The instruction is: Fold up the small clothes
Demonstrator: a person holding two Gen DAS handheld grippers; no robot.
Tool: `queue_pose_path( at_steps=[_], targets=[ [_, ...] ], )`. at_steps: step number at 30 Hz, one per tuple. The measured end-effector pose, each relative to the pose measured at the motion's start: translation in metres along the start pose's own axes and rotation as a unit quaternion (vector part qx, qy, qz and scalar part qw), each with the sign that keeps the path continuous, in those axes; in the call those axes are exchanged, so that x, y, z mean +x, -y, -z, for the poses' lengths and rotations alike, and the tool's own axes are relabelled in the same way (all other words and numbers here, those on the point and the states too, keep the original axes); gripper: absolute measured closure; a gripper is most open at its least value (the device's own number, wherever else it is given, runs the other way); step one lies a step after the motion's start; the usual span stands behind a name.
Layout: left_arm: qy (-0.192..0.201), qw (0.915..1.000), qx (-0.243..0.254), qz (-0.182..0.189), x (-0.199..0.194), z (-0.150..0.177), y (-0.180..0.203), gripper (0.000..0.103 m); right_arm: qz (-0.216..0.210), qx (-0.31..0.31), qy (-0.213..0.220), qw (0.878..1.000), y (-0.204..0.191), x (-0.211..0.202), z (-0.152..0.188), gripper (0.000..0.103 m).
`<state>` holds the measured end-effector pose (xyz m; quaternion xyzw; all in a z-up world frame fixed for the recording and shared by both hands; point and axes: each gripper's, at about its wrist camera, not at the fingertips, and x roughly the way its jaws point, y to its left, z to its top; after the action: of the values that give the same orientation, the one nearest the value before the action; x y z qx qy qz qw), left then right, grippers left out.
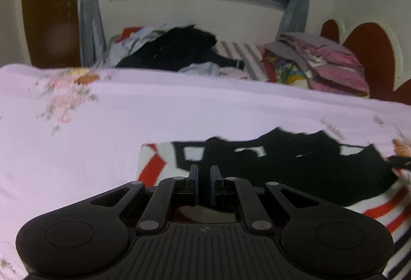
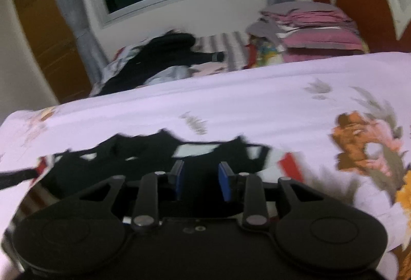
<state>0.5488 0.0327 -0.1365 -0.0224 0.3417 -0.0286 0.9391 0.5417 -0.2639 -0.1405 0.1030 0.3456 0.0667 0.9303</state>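
A small black garment [image 1: 303, 164] with white and red patches lies on the pale pink floral bedsheet [image 1: 179, 110]. My left gripper [image 1: 204, 170] sits low over its left part, jaws nearly closed with black cloth between the pads. In the right wrist view the same garment [image 2: 143, 151] lies ahead, blurred. My right gripper [image 2: 201, 173] is over its right part, its blue pads apart, black cloth showing between them.
A heap of dark and light clothes [image 1: 179, 48] lies at the far side of the bed. A stack of folded pink and grey cloth [image 1: 321, 61] stands at the back right near the red headboard [image 1: 370, 54]. A window with grey curtains is behind.
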Motion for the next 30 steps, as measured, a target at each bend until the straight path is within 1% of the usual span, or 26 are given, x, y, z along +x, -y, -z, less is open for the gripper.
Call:
queue_pose_path(
  at_steps=[1,3,6,7,8,10,12,13,14,18,22,24,27,30],
  targets=[
    [0.006,0.9999,0.006,0.007,-0.007,0.0,0.006,0.097,-0.014,0.004,-0.007,1.0,-0.004,0.0,0.002,0.067],
    [0.007,0.9992,0.019,0.034,-0.021,0.006,0.019,0.096,-0.029,0.003,-0.019,0.999,-0.015,0.0,0.008,0.066],
    [-0.012,0.9965,0.033,0.075,-0.027,0.023,0.04,0.083,-0.038,-0.028,-0.028,0.998,-0.036,0.0,0.02,0.066],
    [-0.016,0.9959,0.035,0.082,-0.026,0.028,0.045,0.079,-0.039,-0.039,-0.031,0.998,-0.043,0.002,0.026,0.066],
    [-0.021,0.9955,0.036,0.085,-0.024,0.034,0.049,0.078,-0.041,-0.046,-0.035,0.998,-0.05,0.003,0.031,0.067],
    [-0.033,0.9955,0.038,0.081,-0.018,0.046,0.052,0.078,-0.042,-0.053,-0.048,0.997,-0.055,0.007,0.041,0.068],
    [-0.043,0.9964,0.034,0.064,-0.014,0.058,0.044,0.078,-0.022,-0.062,-0.056,0.996,-0.054,0.009,0.048,0.068],
    [-0.046,0.9966,0.03,0.061,-0.013,0.062,0.038,0.078,-0.01,-0.069,-0.057,0.996,-0.051,0.009,0.051,0.069],
    [-0.042,0.997,0.024,0.06,-0.014,0.066,0.032,0.078,-0.009,-0.071,-0.057,0.996,-0.046,0.008,0.054,0.069],
    [-0.037,0.998,0.004,0.05,-0.024,0.073,0.009,0.078,0.011,-0.059,-0.048,0.997,-0.029,-0.003,0.059,0.069],
    [-0.046,0.9978,-0.022,0.042,-0.028,0.075,-0.005,0.078,0.026,-0.046,-0.045,0.998,-0.023,-0.013,0.061,0.07],
    [-0.05,0.9974,-0.032,0.04,-0.033,0.075,-0.007,0.078,0.012,-0.035,-0.039,0.999,-0.027,-0.022,0.064,0.066],
    [-0.049,0.9973,-0.037,0.041,-0.041,0.076,-0.004,0.078,-0.002,-0.041,-0.036,0.999,-0.045,-0.03,0.071,0.066],
    [-0.045,0.9967,-0.041,0.054,-0.051,0.077,-0.001,0.078,-0.017,-0.053,-0.038,0.998,-0.068,-0.034,0.079,0.067]
  ],
)
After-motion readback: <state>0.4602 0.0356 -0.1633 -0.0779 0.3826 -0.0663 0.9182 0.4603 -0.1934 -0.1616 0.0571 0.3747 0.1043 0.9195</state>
